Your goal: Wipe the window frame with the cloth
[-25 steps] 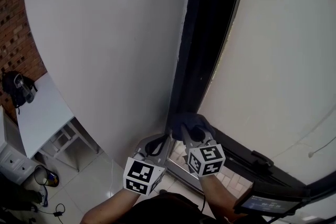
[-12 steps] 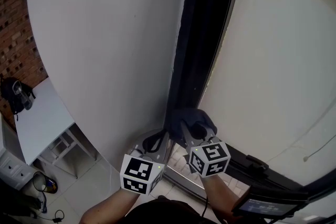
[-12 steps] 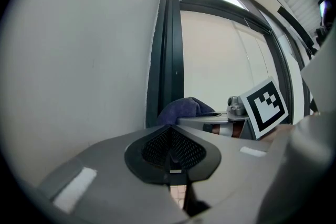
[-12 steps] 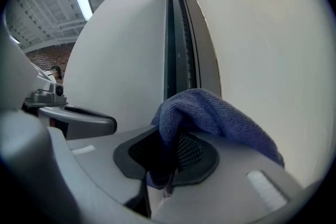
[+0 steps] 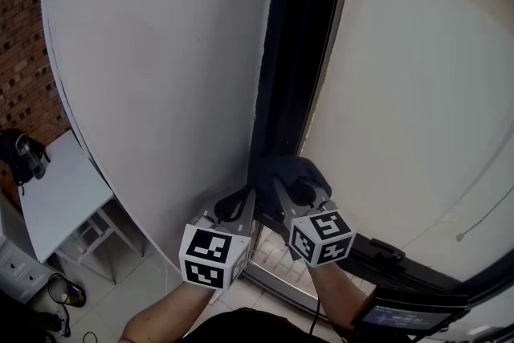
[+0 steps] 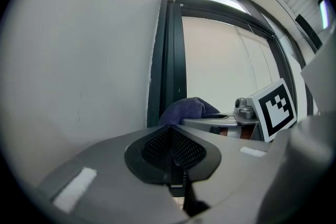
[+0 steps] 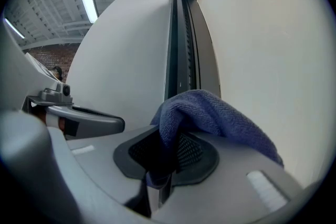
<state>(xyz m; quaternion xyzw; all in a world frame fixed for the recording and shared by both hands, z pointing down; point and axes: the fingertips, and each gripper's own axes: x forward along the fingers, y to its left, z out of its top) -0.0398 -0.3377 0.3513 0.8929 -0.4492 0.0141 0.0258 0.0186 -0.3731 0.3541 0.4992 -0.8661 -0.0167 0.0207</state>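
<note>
Against the lower stretch of the dark vertical metal window frame, the head view showed the right gripper pressing a crumpled dark blue terry cloth onto the upright, just above the dark bottom rail. The left gripper sat just beside it on the left, near where the frame met the plain white wall. A pale window pane filled the right side. At the lower left stood a white table with a dark bag beside its left end, and pale tiled floor lay below.

Seen from the left gripper view, the left gripper's jaws were pressed together with nothing between them. Beyond them the cloth was bunched against the frame, and the right gripper's marker cube showed at the right.

Seen from the right gripper view, the right gripper's jaws were clamped on a fold of the cloth. The rest of it bulged up over the right jaw toward the frame. The left gripper lay to the left, apart from the cloth.
</note>
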